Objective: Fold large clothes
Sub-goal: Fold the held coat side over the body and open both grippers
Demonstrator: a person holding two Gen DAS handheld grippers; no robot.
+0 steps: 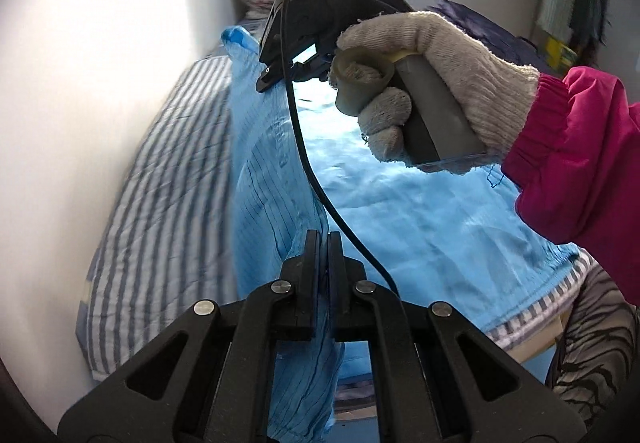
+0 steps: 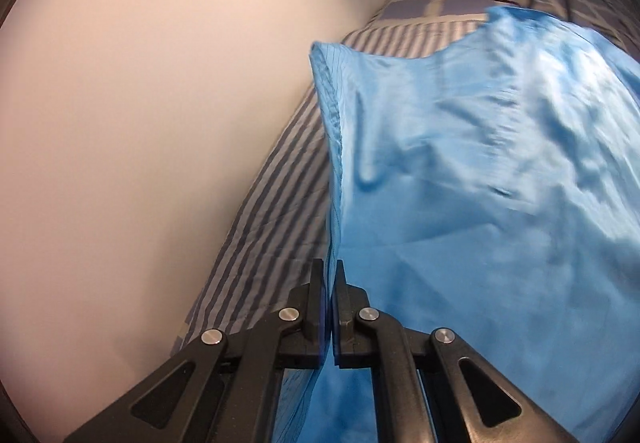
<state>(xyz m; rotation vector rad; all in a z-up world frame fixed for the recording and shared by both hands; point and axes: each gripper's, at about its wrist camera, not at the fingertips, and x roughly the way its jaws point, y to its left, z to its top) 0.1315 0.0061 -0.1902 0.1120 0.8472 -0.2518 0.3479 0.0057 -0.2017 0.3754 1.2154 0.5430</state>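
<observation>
Thin light-blue pinstriped fabric garment (image 1: 400, 211) spread over blue-and-white striped bedsheet (image 1: 160, 179), beside pale wall (image 1: 100, 43). Left black two-finger gripper (image 1: 324, 239) clamped on bunched edge of garment, cloth hanging below fingers. Right black two-finger gripper (image 2: 329, 271) pressed together on garment's left edge (image 2: 336, 203), fold rising from sheet. In left view, right hand in knitted off-white glove (image 1: 432, 55) wrapped round grey handle, magenta sleeve (image 1: 580, 147) behind. Black cable (image 1: 304, 147) draped across garment.

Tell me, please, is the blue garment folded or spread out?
Mostly spread: blue garment lies open across the striped bedding, one edge lifted.
</observation>
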